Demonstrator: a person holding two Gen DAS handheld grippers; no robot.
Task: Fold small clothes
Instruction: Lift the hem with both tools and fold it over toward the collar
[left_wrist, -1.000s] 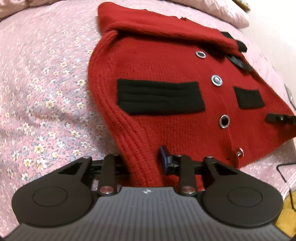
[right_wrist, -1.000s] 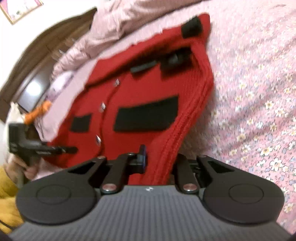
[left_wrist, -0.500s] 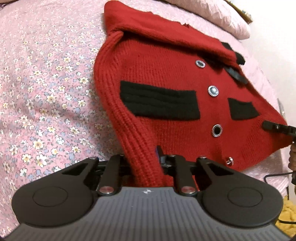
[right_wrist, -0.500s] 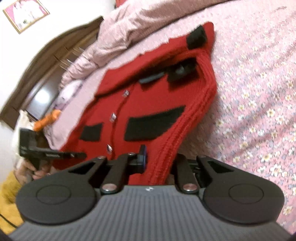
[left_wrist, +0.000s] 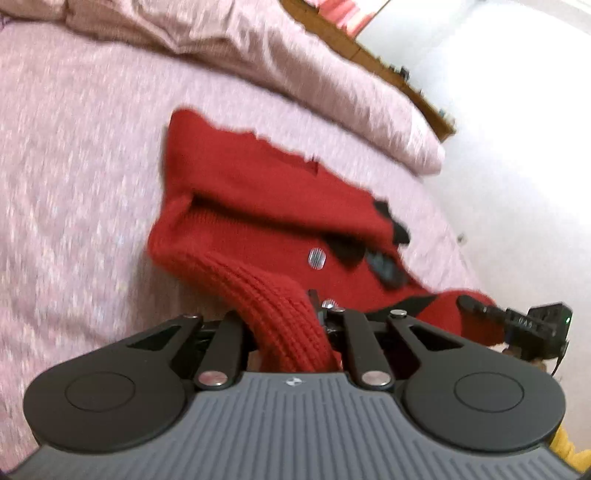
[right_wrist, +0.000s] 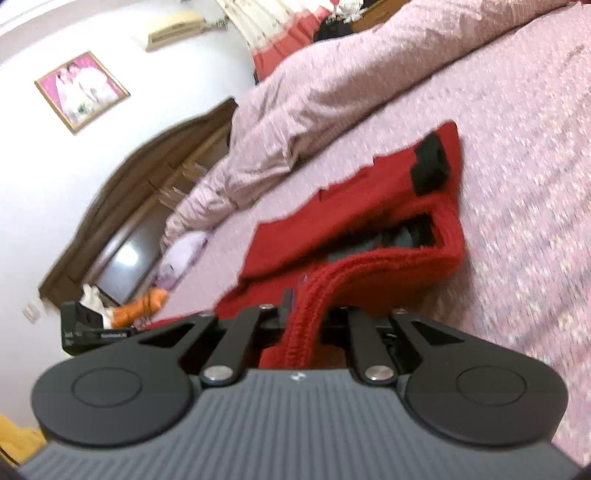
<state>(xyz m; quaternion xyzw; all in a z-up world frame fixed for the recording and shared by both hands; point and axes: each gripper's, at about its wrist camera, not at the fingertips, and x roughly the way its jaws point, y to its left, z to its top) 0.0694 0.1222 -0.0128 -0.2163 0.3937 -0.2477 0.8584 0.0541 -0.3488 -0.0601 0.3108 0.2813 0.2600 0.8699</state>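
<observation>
Two grippers are clamped on the red cardigan (left_wrist: 258, 206): the left gripper (left_wrist: 291, 325) pinches its near ribbed edge, the right gripper (right_wrist: 306, 325) its other near edge. Both raise the hem off the pink floral bedspread (left_wrist: 74, 155), while the far part lies there.

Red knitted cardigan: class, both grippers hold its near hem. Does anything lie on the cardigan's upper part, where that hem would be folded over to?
Nothing visible does. The left gripper and right gripper each pinch the red cardigan at its hem. Its upper part carries only its own button and black trim. The folded quilt lies beyond it.
</observation>
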